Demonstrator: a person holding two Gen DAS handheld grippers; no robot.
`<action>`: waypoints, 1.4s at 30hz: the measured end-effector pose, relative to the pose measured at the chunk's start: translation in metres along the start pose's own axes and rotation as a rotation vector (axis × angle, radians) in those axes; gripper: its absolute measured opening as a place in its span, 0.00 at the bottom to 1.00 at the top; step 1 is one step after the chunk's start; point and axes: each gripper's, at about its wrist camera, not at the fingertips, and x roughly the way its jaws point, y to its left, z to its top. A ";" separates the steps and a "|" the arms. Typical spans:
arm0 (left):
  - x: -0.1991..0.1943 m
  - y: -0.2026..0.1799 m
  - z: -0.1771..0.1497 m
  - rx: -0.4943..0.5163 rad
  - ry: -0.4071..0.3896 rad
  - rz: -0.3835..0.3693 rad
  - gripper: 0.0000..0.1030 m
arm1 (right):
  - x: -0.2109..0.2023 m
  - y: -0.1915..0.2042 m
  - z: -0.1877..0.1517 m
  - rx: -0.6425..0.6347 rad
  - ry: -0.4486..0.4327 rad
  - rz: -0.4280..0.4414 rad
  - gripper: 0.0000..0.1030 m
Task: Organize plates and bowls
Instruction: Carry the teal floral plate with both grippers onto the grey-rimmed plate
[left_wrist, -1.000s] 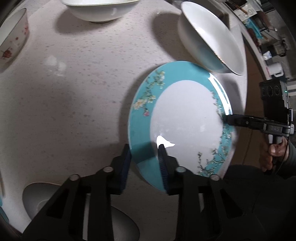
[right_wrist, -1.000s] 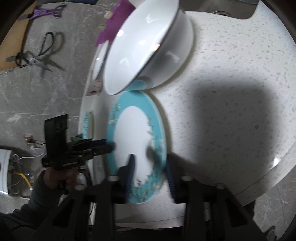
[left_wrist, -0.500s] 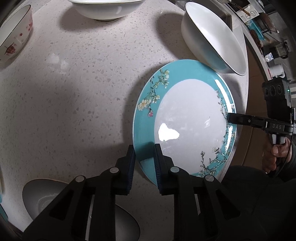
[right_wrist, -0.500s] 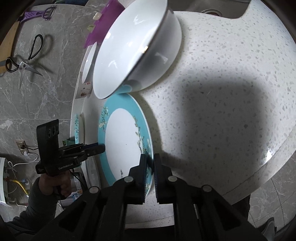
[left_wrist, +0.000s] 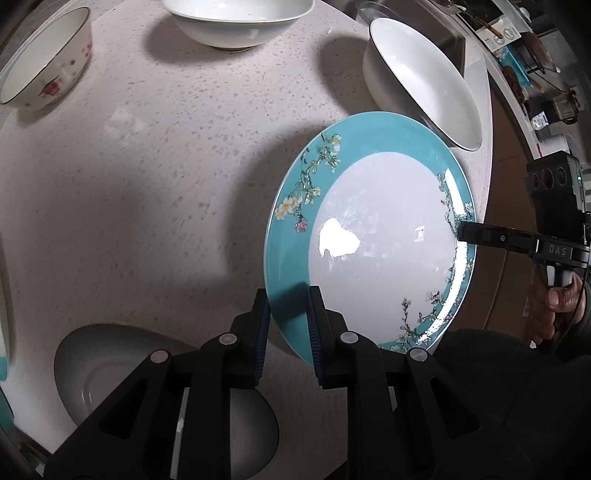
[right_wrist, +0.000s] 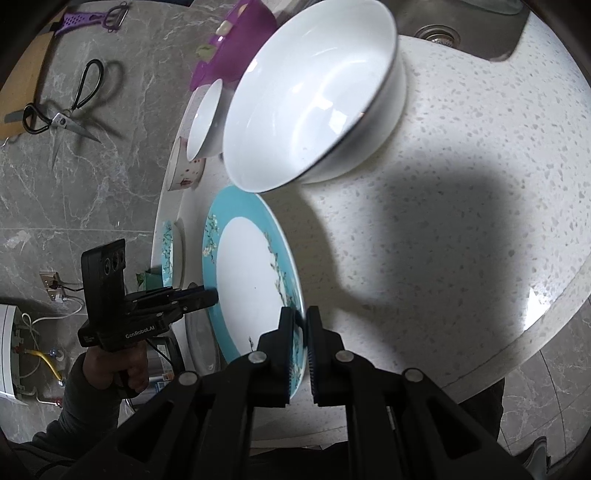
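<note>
Vs half a second ago: the left gripper (left_wrist: 287, 325) has widened, its jaws were nearly pinched on the teal plate (left_wrist: 369, 229) rim and now stand clearly apart, straddling the near-left rim with a gap on each side, so no grip there that I can see. The right gripper (right_wrist: 300, 345) has not changed: jaws narrow, closed on the plate's opposite rim, pads on both faces. From the left wrist view its fingertips (left_wrist: 466, 233) sit on the plate's right edge, the right hand (left_wrist: 557, 314) below on the handle. From the right wrist view the left hand (right_wrist: 110, 363) holds its unit at the plate's far side, fingers pointing in at the rim. Plate is tilted up on edge off the speckled countertop (left_wrist: 155, 177), higher on the right-gripper side, casting a shadow to its left; whether its low edge touches the counter I cannot tell. Plate: teal band, white centre, flowering-branch print on both sides of the band, glossy with glare spots. Just behind it, rim overlapping its top edge, a large white bowl (left_wrist: 421, 77) with a dark rim line. Further back, a wide white bowl (left_wrist: 236, 22) and a small bowl with red flowers (left_wrist: 48, 62), well apart. A grey dish (left_wrist: 110, 373) lies under the left gripper's body. Right wrist view also shows a second teal plate (right_wrist: 168, 251) at the counter edge and scissors (right_wrist: 62, 107) on the floor.
</note>
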 end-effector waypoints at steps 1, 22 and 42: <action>0.000 0.001 -0.003 -0.004 -0.002 0.001 0.17 | 0.000 0.002 0.000 -0.006 0.003 0.003 0.10; -0.046 0.040 -0.076 -0.162 -0.069 0.043 0.17 | 0.032 0.081 0.004 -0.146 0.104 0.052 0.10; -0.042 0.113 -0.180 -0.430 -0.093 0.079 0.17 | 0.133 0.164 -0.016 -0.321 0.299 0.070 0.11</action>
